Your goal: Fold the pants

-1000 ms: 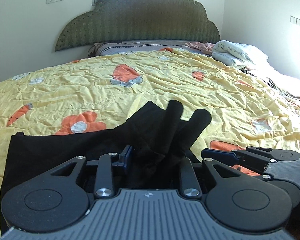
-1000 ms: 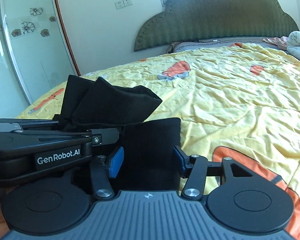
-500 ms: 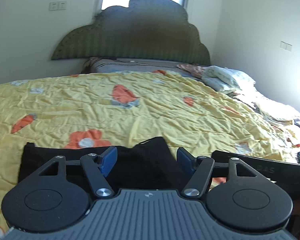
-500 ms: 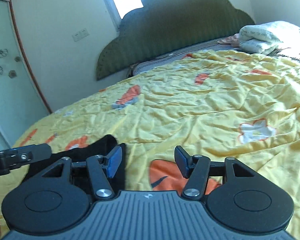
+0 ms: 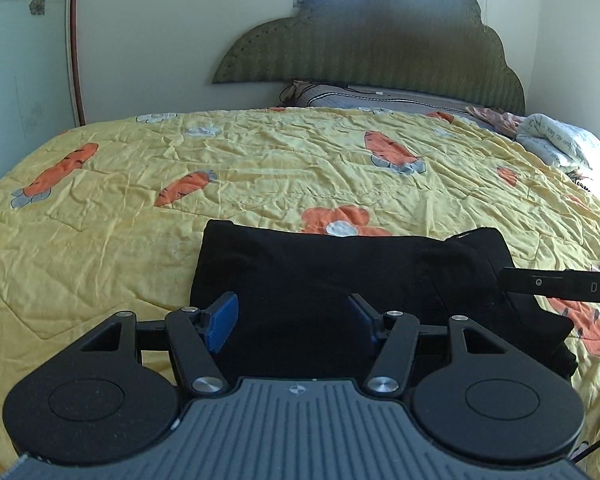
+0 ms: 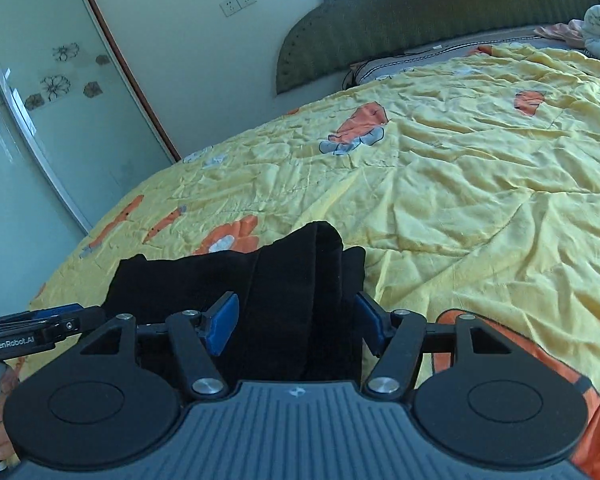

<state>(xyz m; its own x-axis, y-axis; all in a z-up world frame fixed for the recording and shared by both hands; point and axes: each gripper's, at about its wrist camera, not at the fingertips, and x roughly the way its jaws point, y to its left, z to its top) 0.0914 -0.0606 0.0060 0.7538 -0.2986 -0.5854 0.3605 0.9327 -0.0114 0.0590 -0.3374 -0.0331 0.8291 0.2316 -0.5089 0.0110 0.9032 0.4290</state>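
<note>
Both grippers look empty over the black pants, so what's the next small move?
Probably lower the right gripper onto the raised fold at the black pants' right end and press it flat: both sets of jaws have just opened, gripping nothing.

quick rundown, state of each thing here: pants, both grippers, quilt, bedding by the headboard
black pants: folded, lying flat on the quilt
left gripper: open, holding nothing
right gripper: open, holding nothing
yellow quilt: spread out, wrinkled
white bedding: bundled near the headboard
</note>
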